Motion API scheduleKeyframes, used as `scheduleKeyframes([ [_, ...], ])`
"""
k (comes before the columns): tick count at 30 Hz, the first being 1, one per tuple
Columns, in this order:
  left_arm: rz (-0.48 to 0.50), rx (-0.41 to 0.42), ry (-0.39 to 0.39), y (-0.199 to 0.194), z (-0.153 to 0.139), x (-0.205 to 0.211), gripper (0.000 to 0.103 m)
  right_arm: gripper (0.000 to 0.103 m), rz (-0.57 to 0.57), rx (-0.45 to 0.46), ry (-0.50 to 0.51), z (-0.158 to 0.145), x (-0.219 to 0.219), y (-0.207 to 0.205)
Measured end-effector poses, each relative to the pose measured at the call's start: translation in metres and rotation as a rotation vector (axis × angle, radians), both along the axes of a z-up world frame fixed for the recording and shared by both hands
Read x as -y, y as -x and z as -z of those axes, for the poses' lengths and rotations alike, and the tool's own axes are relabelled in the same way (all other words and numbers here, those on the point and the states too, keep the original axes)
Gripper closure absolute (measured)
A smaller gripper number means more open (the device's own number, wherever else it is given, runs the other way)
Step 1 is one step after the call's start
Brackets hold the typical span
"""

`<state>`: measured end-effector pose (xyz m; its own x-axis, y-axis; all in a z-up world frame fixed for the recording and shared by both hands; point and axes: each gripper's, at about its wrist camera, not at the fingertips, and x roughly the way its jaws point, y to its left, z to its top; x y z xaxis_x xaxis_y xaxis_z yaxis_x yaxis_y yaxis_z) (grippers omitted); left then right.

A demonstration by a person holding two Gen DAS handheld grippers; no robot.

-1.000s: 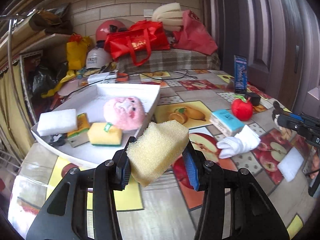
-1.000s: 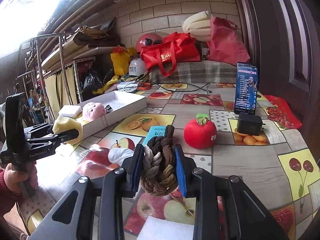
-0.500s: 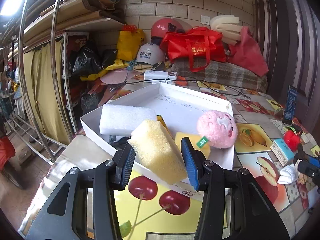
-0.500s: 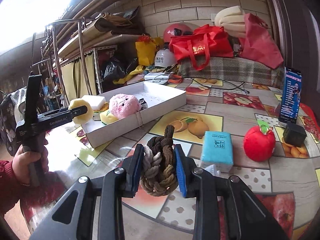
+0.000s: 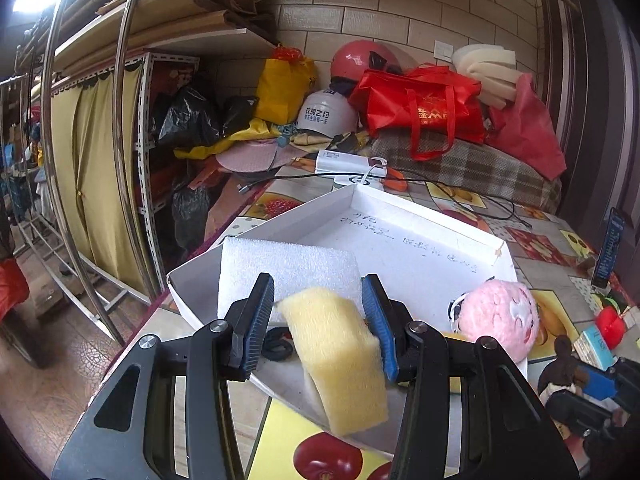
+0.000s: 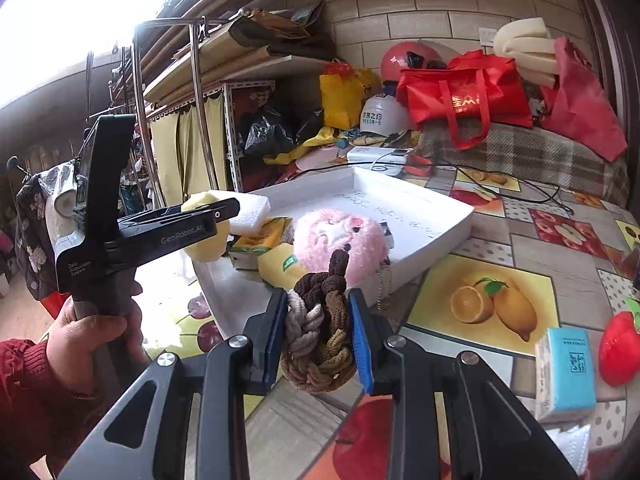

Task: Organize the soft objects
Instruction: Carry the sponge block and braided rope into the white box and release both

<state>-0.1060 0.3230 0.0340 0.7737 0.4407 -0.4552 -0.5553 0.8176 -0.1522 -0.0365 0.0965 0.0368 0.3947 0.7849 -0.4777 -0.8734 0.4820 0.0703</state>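
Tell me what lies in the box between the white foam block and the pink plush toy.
In the right wrist view, a yellow packet lies between the white foam block and the pink plush toy, with a yellow sponge beside it.
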Motion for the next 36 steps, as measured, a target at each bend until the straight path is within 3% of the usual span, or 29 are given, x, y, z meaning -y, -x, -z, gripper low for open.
scheduleKeyframes([
  [4, -0.003, 0.002, 0.054, -0.002, 0.002, -0.01, 0.057, 0.073, 0.004, -0.015, 0.037, 0.002, -0.028, -0.012],
  [9, 0.014, -0.007, 0.014, -0.005, 0.0, -0.001, 0.057, 0.073, 0.075, 0.023, 0.067, 0.001, -0.058, -0.038],
  [13, 0.026, -0.02, -0.023, -0.012, -0.002, 0.004, 0.057, 0.073, 0.134, -0.126, 0.059, 0.007, -0.07, -0.072],
  [18, 0.041, -0.033, -0.034, -0.023, -0.002, 0.003, 0.057, 0.073, 0.096, -0.112, 0.012, 0.005, -0.064, -0.057],
  [20, 0.03, -0.029, -0.035, -0.021, -0.002, 0.002, 0.052, 0.068, 0.069, -0.084, 0.002, 0.003, -0.065, -0.045],
  [21, 0.001, -0.02, -0.035, -0.018, -0.003, 0.001, 0.042, 0.063, 0.059, -0.069, 0.003, 0.002, -0.066, -0.04],
  [22, -0.026, -0.003, -0.022, -0.013, -0.003, -0.003, 0.026, 0.053, 0.08, -0.046, 0.004, 0.001, -0.068, -0.038],
  [23, -0.043, 0.016, 0.004, -0.009, -0.002, -0.009, 0.018, 0.044, 0.09, -0.033, -0.005, 0.0, -0.066, -0.036],
  [24, -0.062, 0.028, 0.033, -0.005, -0.001, -0.015, 0.001, 0.038, 0.095, -0.03, -0.016, -0.001, -0.065, -0.036],
  [25, -0.074, 0.038, 0.057, -0.002, 0.0, -0.019, 0.0, 0.019, 0.097, -0.029, -0.026, -0.003, -0.065, -0.037],
  [26, -0.08, 0.045, 0.076, -0.001, 0.001, -0.023, 0.0, 0.011, 0.1, -0.022, -0.031, -0.003, -0.063, -0.036],
  [28, -0.094, 0.051, 0.095, 0.002, 0.003, -0.027, 0.0, 0.009, 0.102, -0.001, -0.031, -0.005, -0.064, -0.033],
  [30, -0.103, 0.064, 0.097, 0.005, 0.002, -0.028, 0.0, 0.001, 0.105, 0.027, -0.027, -0.006, -0.066, -0.029],
  [36, -0.115, 0.073, 0.075, 0.008, 0.0, -0.025, 0.0, 0.0, 0.114, 0.043, -0.03, -0.007, -0.061, -0.022],
])
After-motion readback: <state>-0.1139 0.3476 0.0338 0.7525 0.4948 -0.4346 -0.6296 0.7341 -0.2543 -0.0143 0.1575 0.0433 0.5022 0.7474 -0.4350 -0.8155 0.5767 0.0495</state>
